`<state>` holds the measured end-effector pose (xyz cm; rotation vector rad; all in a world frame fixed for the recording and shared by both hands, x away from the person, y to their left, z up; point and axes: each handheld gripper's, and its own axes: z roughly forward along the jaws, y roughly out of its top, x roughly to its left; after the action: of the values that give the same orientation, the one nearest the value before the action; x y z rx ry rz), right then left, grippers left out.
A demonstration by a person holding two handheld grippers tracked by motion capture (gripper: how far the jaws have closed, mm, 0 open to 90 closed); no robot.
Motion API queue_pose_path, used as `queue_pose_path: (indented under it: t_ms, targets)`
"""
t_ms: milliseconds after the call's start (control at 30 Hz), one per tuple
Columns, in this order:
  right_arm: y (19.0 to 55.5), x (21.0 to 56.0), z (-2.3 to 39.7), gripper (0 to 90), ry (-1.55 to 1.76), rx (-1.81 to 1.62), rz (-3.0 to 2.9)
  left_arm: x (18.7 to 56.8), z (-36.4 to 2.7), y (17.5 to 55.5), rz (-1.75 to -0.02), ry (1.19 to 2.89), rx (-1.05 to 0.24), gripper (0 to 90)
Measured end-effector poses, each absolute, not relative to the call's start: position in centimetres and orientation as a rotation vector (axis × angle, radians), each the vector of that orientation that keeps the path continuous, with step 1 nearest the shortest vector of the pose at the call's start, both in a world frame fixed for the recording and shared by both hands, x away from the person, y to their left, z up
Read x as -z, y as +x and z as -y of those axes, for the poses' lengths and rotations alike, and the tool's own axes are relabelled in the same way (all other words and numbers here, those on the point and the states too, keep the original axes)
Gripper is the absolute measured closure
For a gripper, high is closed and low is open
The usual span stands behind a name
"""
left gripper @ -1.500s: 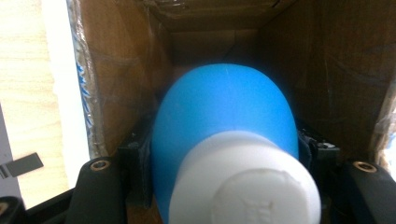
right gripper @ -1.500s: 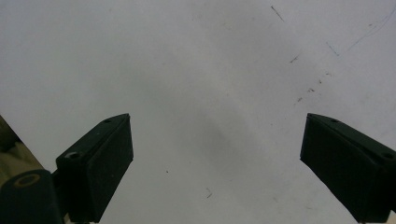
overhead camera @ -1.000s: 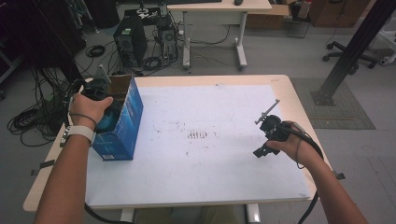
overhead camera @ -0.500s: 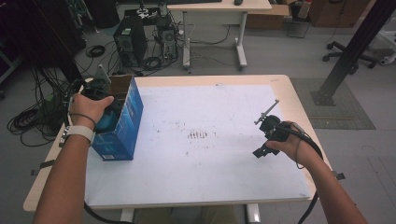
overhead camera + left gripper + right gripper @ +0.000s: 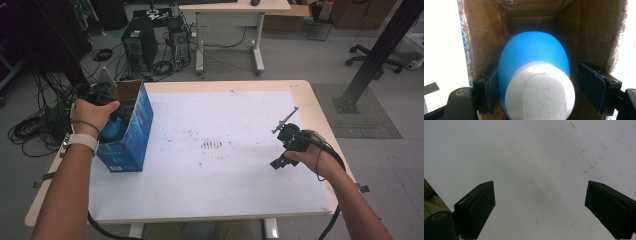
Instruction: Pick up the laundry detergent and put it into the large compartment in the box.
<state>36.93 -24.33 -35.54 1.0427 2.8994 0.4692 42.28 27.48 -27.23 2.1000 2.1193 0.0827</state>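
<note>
We see the right tongs (image 5: 539, 207) spread wide above the bare white counter (image 5: 225, 190) at four o'clock. At nine o'clock the left tongs (image 5: 541, 87) reach inside the open blue cardboard box (image 5: 131, 131), jaws flanking a blue plastic bottle with a white cap (image 5: 534, 65); whether both pads touch it we cannot tell.

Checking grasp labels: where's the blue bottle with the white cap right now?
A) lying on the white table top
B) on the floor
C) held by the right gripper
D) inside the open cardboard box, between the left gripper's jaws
D: the left gripper view shows the blue bottle down inside the cardboard box, with the left gripper jaws on either side of it.
</note>
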Motion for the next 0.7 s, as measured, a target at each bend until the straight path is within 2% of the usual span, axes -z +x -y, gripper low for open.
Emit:
queue_pose_path:
  t_ms: [167,300,700]
  targets:
    - [36.9,35.5,24.3,9.6,1.041,-0.471,-2.899,26.9,-27.3,42.1,-2.108,2.099,-0.086,23.0]
    - [36.8,35.4,24.2,9.6,1.035,-0.472,-2.899,26.5,-27.2,42.0,-2.109,2.095,-0.095,17.9]
    - [36.5,35.1,24.1,9.5,1.027,-0.476,-2.895,25.2,-27.0,41.6,-2.087,2.096,-0.108,13.7]
